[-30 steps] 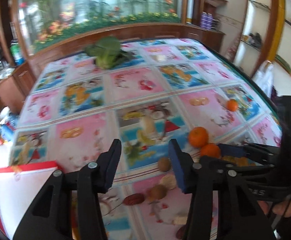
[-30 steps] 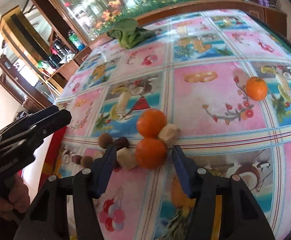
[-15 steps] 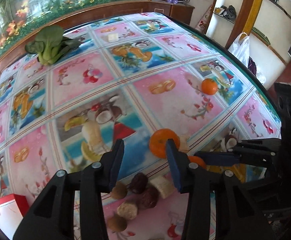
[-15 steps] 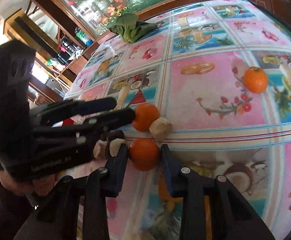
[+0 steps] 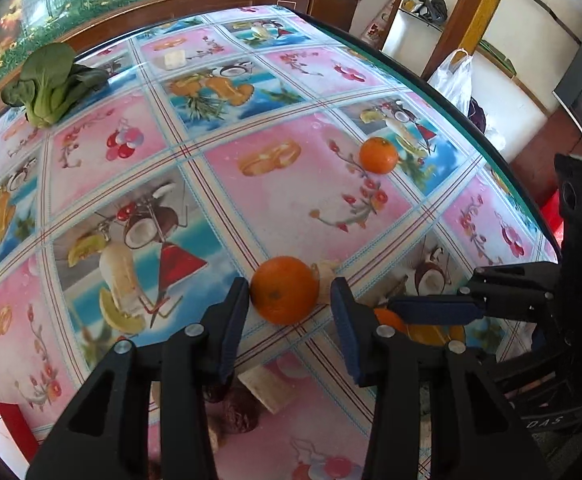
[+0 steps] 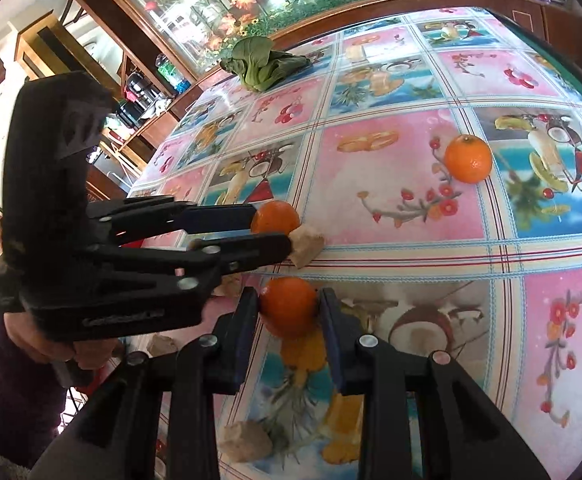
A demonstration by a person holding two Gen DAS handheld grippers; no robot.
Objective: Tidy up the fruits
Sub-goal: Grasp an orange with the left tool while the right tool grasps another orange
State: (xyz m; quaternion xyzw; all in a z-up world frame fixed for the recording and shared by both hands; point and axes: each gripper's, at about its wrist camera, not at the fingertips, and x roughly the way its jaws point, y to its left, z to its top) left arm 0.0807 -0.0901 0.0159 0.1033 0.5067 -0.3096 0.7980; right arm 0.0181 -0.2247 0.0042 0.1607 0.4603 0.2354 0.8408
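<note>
While a second ago both tools hung back from the cluster of fruit, each now straddles its own orange on the fruit-print tablecloth [image 5: 275,184]. The right gripper [image 6: 289,306], its jaws having just been closing from wide apart, has both pads pressed against the near orange [image 6: 289,304], which sits on the cloth close to the tablecloth's front side. The left gripper [image 5: 289,300] has swung in over the far orange [image 5: 284,289]; its jaws have been narrowing too, one pad at the fruit's skin and the other with a small gap beside it, so it is not clamped. A beige chunk [image 6: 306,245] lies touching that far orange and one left fingertip. The third orange [image 6: 468,159] sits alone, well apart from the pair, toward the tablecloth's right edge, and it looks unmoved from before. Between that lone orange and the leafy green vegetable [image 6: 265,63] at the tablecloth's far side, the cloth lies bare, which is the widest room for moving. Toward the tablecloth's near side it is crowded: dark round fruits [image 5: 239,414] and another pale chunk [image 5: 269,390] lie under the left tool. A hand [image 6: 57,350] grips the left tool's handle.
</note>
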